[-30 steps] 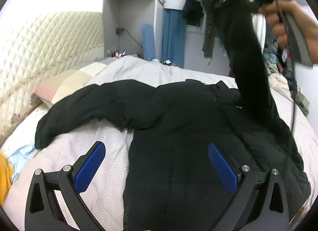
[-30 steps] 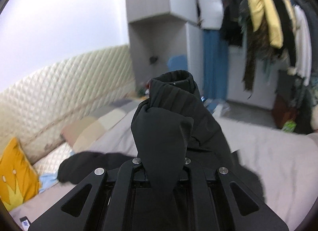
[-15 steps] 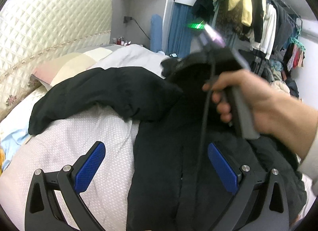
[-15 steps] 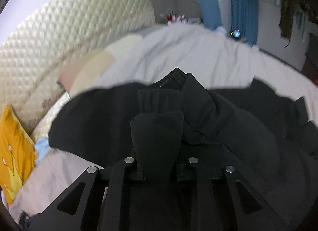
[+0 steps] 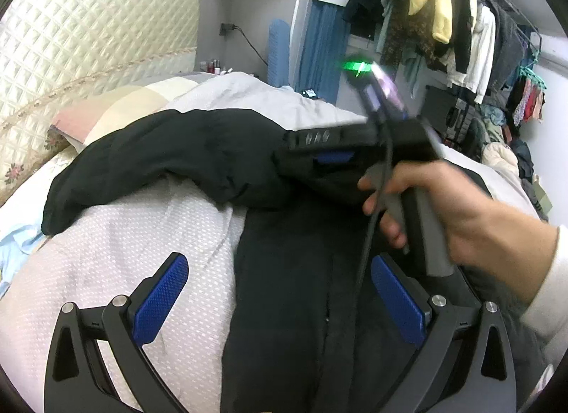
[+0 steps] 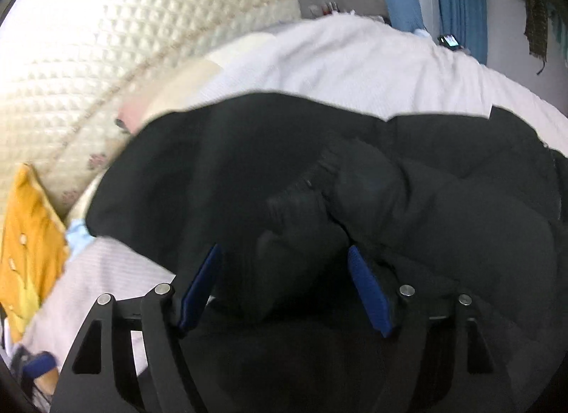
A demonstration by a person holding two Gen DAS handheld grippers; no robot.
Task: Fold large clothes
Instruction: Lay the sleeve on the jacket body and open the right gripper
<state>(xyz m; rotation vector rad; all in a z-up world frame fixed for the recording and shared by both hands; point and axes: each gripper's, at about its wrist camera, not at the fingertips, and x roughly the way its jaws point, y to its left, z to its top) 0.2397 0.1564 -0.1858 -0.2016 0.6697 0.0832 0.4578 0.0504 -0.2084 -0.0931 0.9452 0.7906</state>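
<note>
Right gripper has just been opening: 1 s back it is clamped on the black sleeve held high over the bed, now its jaws stand well apart with the sleeve cuff lying loose between the blue pads, pads not pressing on it. So the sleeve is let go. In that time the right hand comes down from up near the clothes rack to low over the jacket, and the sleeve that hung up in the air now lies folded across the jacket body. Black jacket lies spread on the bed cover, front up, its other sleeve stretched out toward the pillow, not folded in yet. Left gripper hangs low over the jacket's near edge, jaws wide open, nothing in them, about where it is 1 s back. Judgement: 1 sleeve fold is done, task roughly early-to-mid; the far sleeve looks like the next thing to bring in, then the body fold. Puffy fabric may spring back open once released. Right view is blurred, so cuff detail is unclear.
</note>
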